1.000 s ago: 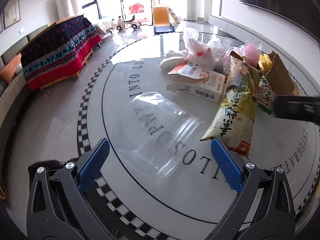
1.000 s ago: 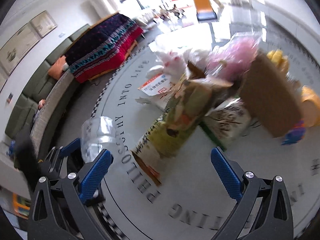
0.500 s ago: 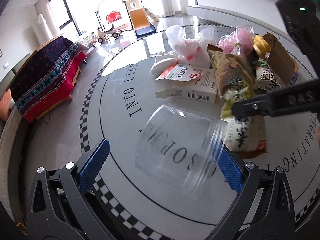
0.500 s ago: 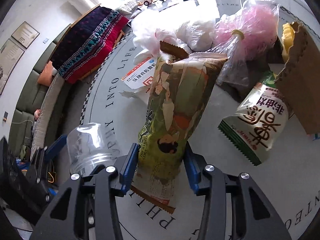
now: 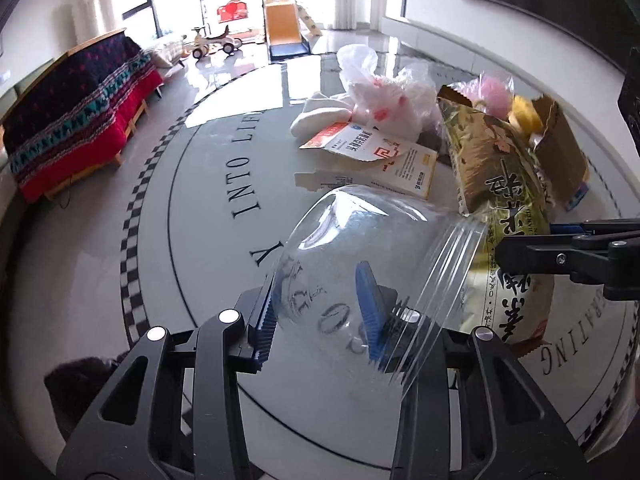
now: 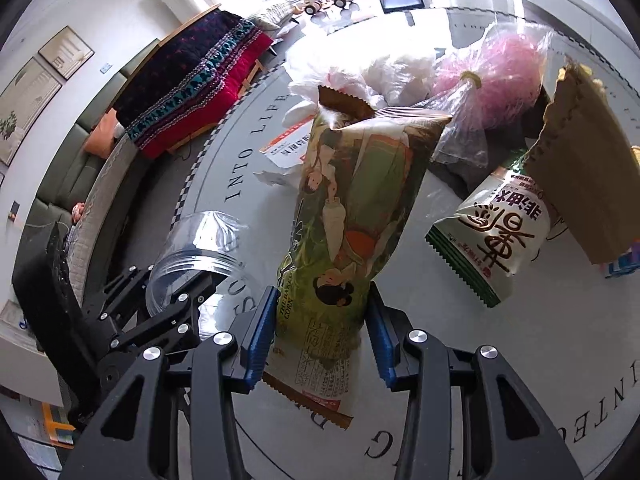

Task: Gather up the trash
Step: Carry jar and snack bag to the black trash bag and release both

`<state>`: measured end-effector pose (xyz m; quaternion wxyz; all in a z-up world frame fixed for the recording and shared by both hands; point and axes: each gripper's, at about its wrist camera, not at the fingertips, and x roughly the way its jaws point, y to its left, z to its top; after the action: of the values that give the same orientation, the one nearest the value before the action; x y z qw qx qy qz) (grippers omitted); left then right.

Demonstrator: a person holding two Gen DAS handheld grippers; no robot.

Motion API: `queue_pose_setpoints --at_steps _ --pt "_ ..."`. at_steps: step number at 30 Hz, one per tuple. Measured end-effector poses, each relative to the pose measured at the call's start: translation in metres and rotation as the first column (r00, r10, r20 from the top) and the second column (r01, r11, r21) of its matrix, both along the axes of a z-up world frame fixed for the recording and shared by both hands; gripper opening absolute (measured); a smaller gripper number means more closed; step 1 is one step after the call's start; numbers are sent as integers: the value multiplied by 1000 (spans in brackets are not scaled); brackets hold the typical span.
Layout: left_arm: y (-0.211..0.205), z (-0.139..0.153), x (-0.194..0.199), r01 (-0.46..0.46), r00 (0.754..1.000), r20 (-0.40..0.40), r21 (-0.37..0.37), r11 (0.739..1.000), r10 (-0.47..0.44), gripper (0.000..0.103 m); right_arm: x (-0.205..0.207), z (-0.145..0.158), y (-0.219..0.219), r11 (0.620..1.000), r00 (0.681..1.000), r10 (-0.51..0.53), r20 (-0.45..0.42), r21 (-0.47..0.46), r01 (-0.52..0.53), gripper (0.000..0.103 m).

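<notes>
Nearest the left gripper (image 5: 320, 312), a clear plastic jar (image 5: 376, 264) is pinched on its side, jaws closed onto its wall. Beside it, the right gripper (image 6: 320, 332) clamps a green corn snack bag (image 6: 352, 216), likely lifting both toward disposal. Beyond, a medicine box (image 5: 384, 156) and plastic bags (image 5: 380, 96) wait on the table (image 5: 208, 184).

Blanket-draped sofa (image 5: 76, 108), toy slide (image 5: 285, 30)

A home living room: a sofa (image 5: 76, 116) draped with a red and dark patterned blanket, framed pictures (image 6: 44, 76) on the wall, a child's slide (image 5: 286, 36) and ride-on toy (image 5: 212, 42) by bright windows (image 5: 132, 0), glossy tiled floor, a round lettered table (image 5: 224, 184) strewn with wrappers
</notes>
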<state>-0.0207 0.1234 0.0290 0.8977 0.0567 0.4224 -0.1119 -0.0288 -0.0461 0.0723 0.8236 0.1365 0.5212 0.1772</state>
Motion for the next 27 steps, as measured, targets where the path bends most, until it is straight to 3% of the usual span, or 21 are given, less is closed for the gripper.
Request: queue_pose_setpoints --at_steps 7,14,20,27 --pt "25 13 -28 -75 996 36 -82 994 78 37 -12 18 14 999 998 42 52 -12 -42 44" --pt "73 28 -73 -204 974 77 -99 974 212 37 -36 34 70 982 977 188 96 7 -190 44" --pt "128 38 -125 -359 926 101 -70 931 364 37 -59 34 137 938 933 344 109 6 -346 44" --pt "193 35 -181 -533 838 94 -72 843 538 37 -77 29 222 863 858 504 100 -10 -506 44"
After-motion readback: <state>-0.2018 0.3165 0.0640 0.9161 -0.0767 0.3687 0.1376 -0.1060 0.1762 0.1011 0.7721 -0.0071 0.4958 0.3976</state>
